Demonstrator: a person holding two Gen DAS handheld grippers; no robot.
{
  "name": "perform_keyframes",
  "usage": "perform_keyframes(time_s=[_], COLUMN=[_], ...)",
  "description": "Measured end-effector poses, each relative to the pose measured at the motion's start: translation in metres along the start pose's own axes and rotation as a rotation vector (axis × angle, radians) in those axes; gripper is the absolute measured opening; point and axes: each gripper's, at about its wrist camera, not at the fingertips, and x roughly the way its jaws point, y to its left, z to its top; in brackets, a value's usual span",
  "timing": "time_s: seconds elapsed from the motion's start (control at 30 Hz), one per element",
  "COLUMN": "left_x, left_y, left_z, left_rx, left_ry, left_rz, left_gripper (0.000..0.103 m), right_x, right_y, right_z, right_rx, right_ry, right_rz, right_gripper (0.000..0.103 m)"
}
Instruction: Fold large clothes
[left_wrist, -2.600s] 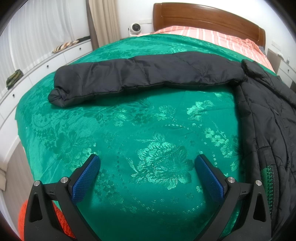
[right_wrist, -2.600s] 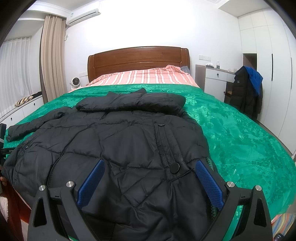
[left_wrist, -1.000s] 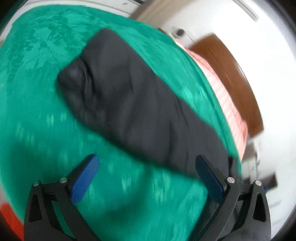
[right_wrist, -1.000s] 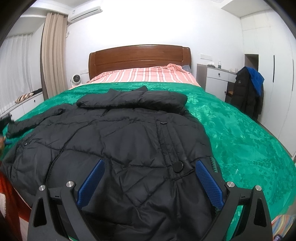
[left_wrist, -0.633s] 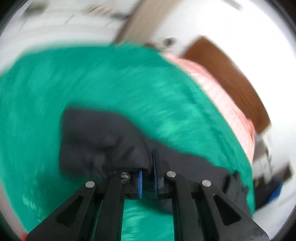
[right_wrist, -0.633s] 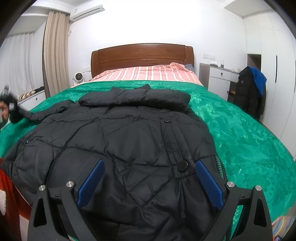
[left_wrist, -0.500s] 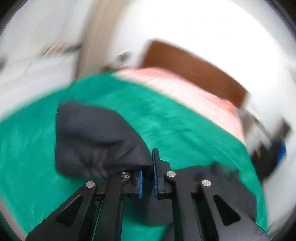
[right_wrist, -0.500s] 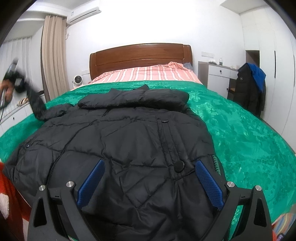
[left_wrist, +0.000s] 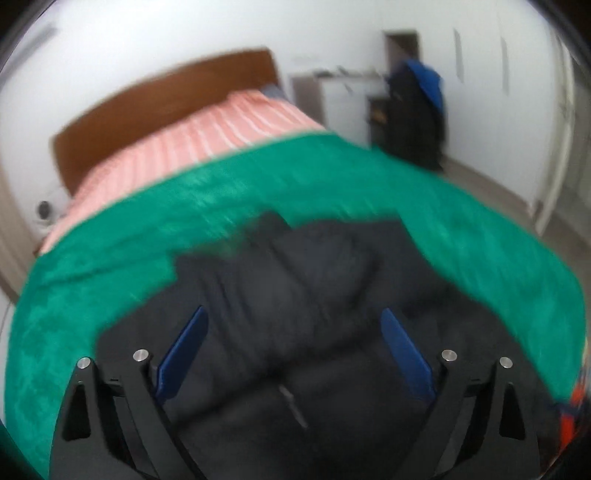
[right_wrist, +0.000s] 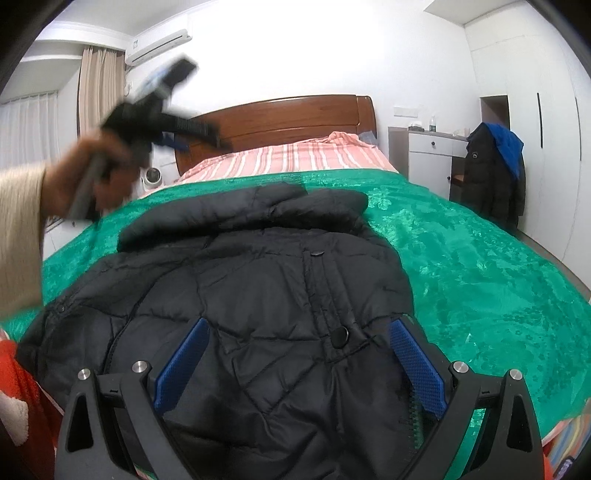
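A black quilted puffer jacket (right_wrist: 258, 295) lies front up on the green bedspread (right_wrist: 480, 266), collar toward the headboard. Its left sleeve lies folded across the body in the blurred left wrist view (left_wrist: 295, 295). My left gripper (left_wrist: 293, 354) is open and empty, above the jacket; it also shows raised in the air at the left in the right wrist view (right_wrist: 170, 110). My right gripper (right_wrist: 295, 362) is open and empty, held just above the jacket's lower hem.
A wooden headboard (right_wrist: 295, 114) and striped pink bedding (right_wrist: 288, 158) are at the far end. A white dresser (right_wrist: 428, 162) and a chair with hung dark and blue jackets (right_wrist: 495, 166) stand at the right. A small fan (right_wrist: 149, 175) sits at the left.
My left gripper closed on the sleeve's cuff, swung it over onto the jacket body and let go; it is now open and lifted. My right gripper stayed nearly still.
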Motion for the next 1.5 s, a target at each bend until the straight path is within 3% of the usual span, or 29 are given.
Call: perform_keyframes(time_s=[0.13, 0.27, 0.5, 0.7, 0.83, 1.13, 1.5], left_x=[-0.009, -0.042, -0.095, -0.116, -0.113, -0.114, -0.120], left_y=[-0.006, 0.003, 0.076, 0.122, 0.125, 0.106, 0.112], left_z=[-0.052, -0.084, -0.162, -0.205, -0.225, -0.230, -0.244], left_rx=[0.016, -0.043, -0.293, -0.526, -0.562, -0.527, -0.578], left_ry=[0.065, 0.078, 0.120, 0.110, 0.128, 0.114, 0.112], left_rz=[-0.004, 0.017, 0.137, 0.215, 0.244, 0.241, 0.272], left_gripper=[0.095, 0.097, 0.098, 0.099, 0.099, 0.099, 0.099], right_x=[-0.004, -0.001, -0.004, -0.003, -0.003, -0.001, 0.003], right_y=[-0.003, -0.005, 0.002, 0.005, 0.006, 0.010, 0.011], right_z=[0.002, 0.003, 0.004, 0.003, 0.003, 0.002, 0.001], right_rx=[0.012, 0.018, -0.011, -0.022, -0.026, -0.044, -0.046], right_ry=[-0.015, -0.004, -0.022, -0.018, -0.016, -0.008, 0.006], right_rz=[0.009, 0.020, 0.029, 0.031, 0.026, 0.025, 0.026], right_gripper=[0.098, 0.098, 0.098, 0.098, 0.098, 0.098, 0.098])
